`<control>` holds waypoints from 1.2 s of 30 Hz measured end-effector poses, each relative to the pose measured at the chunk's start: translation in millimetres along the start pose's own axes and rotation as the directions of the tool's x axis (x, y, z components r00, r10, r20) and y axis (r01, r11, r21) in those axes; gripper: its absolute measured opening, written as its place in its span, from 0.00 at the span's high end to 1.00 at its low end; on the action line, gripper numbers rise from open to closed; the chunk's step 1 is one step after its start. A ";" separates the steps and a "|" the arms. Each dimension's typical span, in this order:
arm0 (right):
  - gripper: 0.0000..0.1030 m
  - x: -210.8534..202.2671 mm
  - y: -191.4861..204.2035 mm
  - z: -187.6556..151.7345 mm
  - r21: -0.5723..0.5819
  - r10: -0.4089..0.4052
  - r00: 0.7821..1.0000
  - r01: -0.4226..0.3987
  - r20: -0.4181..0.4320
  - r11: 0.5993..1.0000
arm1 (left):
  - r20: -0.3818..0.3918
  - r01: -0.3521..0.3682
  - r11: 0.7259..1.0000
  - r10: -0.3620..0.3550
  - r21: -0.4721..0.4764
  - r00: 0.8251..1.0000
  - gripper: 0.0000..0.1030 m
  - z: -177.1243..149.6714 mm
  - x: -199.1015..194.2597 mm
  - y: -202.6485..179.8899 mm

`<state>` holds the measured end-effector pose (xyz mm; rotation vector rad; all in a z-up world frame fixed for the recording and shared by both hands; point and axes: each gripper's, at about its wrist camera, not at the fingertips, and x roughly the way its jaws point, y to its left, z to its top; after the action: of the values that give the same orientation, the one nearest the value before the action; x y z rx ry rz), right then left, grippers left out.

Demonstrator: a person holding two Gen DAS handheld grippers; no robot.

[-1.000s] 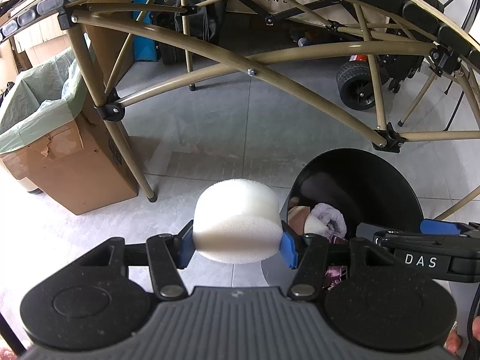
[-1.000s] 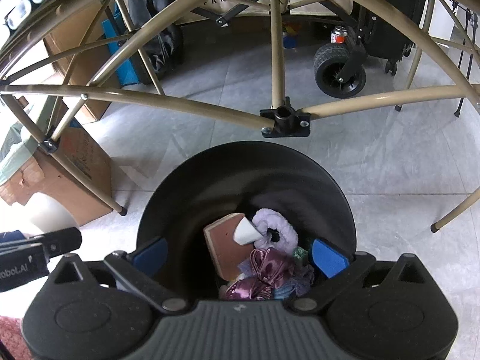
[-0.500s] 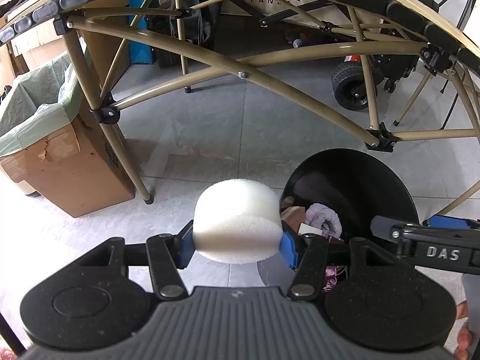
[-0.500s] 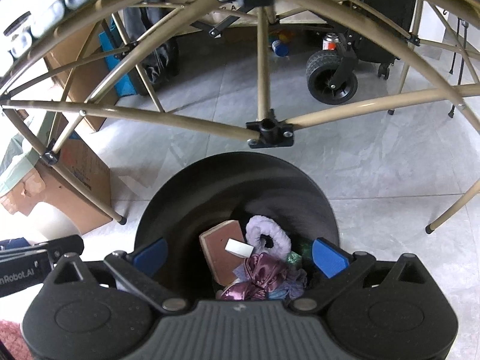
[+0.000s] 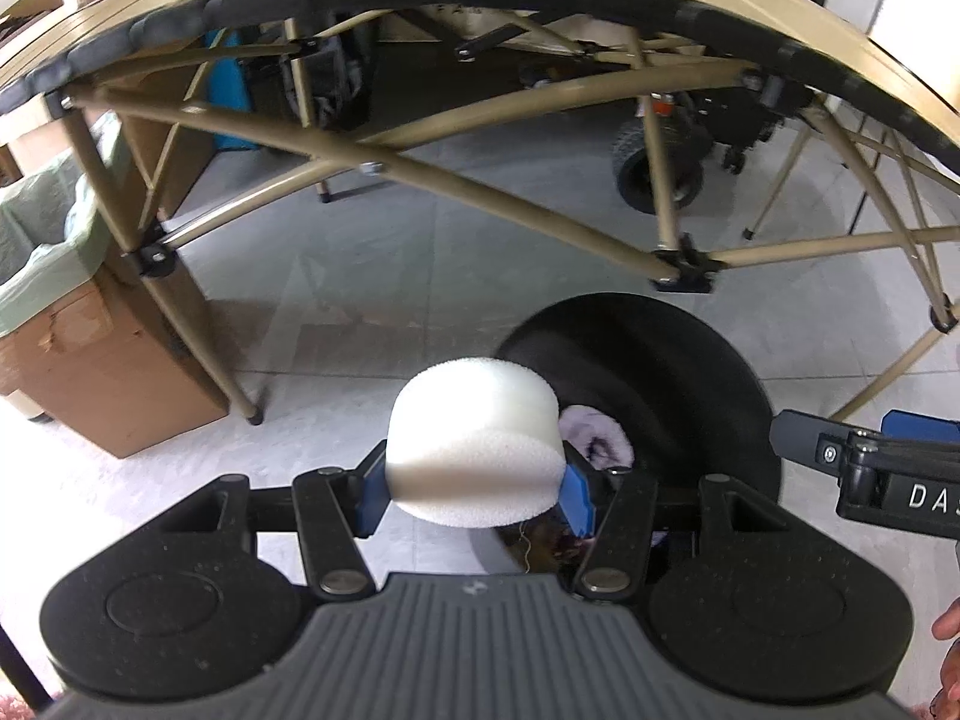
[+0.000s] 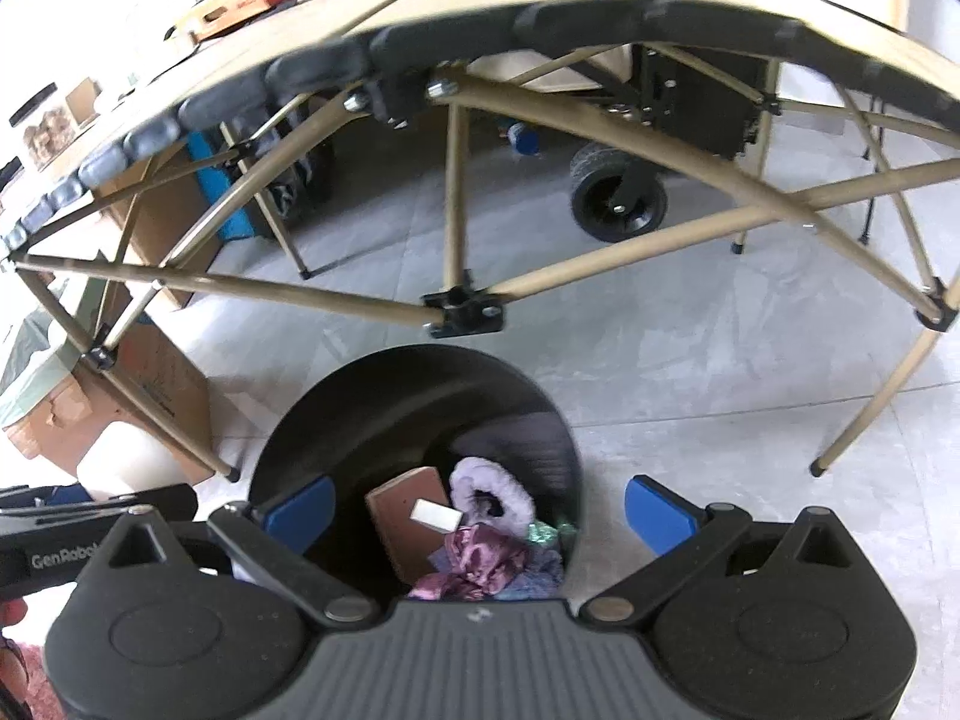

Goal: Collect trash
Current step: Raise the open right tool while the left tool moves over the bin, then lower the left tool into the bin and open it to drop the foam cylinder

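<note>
The left claw point(image 5: 474, 495) is clenched on a white foam puck point(image 5: 474, 459), its blue pads point(image 5: 371, 491) pressing into the puck's two sides so that the round piece is carried off the floor, tilted slightly with its flat face towards the camera. Seen from the left wrist, the puck hangs at the left edge of a black trash bin point(image 5: 708, 372) that stands on the pale tiled floor point(image 5: 420, 276); part of the puck overlaps the bin's opening, the rest lies over bare tile. The right claw point(image 6: 480, 507) is released, its blue pads point(image 6: 657, 513) spread wide with nothing between them, and it hovers directly above the same bin point(image 6: 336, 414). Inside the bin lie a brown flat piece point(image 6: 399, 519), a small white block point(image 6: 435, 516) resting on it, a lilac fluffy ring point(image 6: 486, 486), a crumpled purple satin cloth point(image 6: 474, 561) and a scrap of green glittery material point(image 6: 543, 531). The bin sits just in front of a folding worktop point(image 6: 600, 30) with tan crossed legs and a black padded edge. To the left stands a cardboard box point(image 5: 102, 384) lined with a green bag point(image 5: 36, 240), and a black wheel point(image 6: 618, 204) of a cart shows behind the legs. The tip of the right claw's body reaches into the left wrist view at the right edge, beside the bin.
</note>
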<state>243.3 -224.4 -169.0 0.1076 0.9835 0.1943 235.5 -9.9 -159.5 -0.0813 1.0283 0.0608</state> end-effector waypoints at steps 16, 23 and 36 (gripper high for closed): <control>0.00 -36.7 -61.0 -2.4 0.108 -0.087 0.993 0.079 0.077 0.991 | -0.024 0.033 0.995 -0.031 0.092 0.999 0.45 -3.6 15.7 -67.9; 0.00 -44.9 -79.1 -2.6 0.143 -0.126 0.987 0.112 0.094 0.983 | -0.045 0.030 0.995 -0.026 0.099 0.999 0.45 -4.9 27.3 -85.6; 0.00 -53.6 -102.1 -3.8 0.185 -0.184 0.978 0.163 0.099 0.969 | -0.085 -0.007 0.996 0.015 0.092 0.996 0.45 -6.7 52.9 -107.9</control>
<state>222.9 -335.5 -145.5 0.1918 0.8886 -0.0605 266.6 -117.3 -204.1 0.0055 1.1155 0.0200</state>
